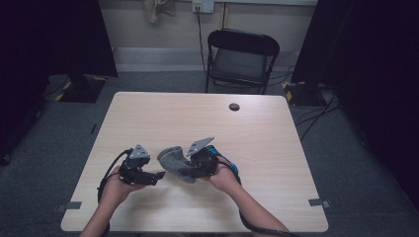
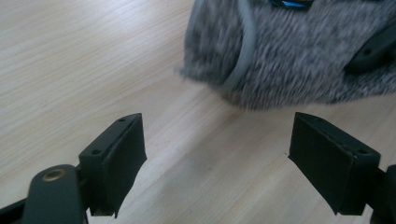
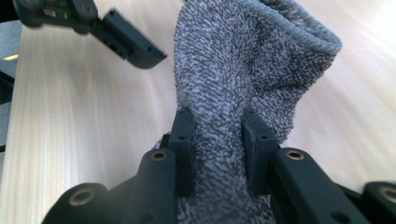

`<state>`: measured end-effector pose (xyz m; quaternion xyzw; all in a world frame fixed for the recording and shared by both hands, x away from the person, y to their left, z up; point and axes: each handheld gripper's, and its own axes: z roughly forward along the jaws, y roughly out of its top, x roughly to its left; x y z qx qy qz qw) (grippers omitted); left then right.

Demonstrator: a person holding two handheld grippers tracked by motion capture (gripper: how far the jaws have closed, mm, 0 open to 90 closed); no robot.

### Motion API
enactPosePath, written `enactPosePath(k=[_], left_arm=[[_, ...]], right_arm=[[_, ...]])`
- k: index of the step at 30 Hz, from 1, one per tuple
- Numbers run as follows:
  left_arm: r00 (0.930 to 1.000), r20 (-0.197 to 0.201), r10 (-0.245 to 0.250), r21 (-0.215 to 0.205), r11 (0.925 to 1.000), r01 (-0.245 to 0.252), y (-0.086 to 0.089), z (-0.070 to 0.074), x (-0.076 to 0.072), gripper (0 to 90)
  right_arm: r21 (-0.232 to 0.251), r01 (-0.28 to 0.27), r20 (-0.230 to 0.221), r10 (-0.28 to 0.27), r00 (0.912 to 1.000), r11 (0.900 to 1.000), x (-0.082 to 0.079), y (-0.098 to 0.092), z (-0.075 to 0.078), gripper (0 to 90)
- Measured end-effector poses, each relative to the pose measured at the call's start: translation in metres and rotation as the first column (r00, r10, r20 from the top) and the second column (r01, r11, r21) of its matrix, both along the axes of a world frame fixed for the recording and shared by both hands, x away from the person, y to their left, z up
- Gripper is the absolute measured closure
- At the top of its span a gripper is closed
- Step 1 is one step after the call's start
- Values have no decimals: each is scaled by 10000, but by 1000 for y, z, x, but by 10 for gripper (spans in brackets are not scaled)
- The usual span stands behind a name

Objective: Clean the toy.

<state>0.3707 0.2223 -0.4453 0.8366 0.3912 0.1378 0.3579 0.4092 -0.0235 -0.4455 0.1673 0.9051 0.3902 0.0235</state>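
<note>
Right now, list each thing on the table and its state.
Left gripper: jaws open, empty, facing the cloth.
Right gripper: jaws shut on the cloth.
Grey cloth: bunched, pinched and held up by the right gripper.
Table: bare light wood.

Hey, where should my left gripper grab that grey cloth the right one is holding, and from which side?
Probably the bound hem at the free end of the cloth, the end away from the right gripper, whose fingers pinch its bunched middle. That hem is a firm raised ridge, facing the open left gripper, so come straight in from the left with one finger on each face.
</note>
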Motion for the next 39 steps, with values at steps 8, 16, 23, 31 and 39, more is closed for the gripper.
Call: enactPosePath(k=[8, 16, 23, 31, 39], left_arm=[[9996, 293, 12, -232, 9997, -5, 5, 11, -3, 179], [9996, 289, -70, -167, 9998, 75, 3, 10, -1, 185], [9978, 294, -594, -152, 9981, 599, -9, 10, -1, 184], [9895, 399, -1386, 4, 9903, 1387, -23, 6, -2, 183], [9779, 315, -2067, 198, 9783, 2061, -33, 1, -1, 214]], right_arm=[[-271, -75, -168, 70, 9998, 9996, -3, 21, -16, 681], [-308, 63, -322, -73, 9995, 9995, -3, 28, -24, 532], [-64, 287, -231, -289, 9993, 9996, -2, 17, -17, 337], [-31, 1129, 138, -1128, 9935, 9936, 3, -19, -6, 235], [183, 3046, 63, -3048, 9524, 9523, 20, -70, -6, 179]])
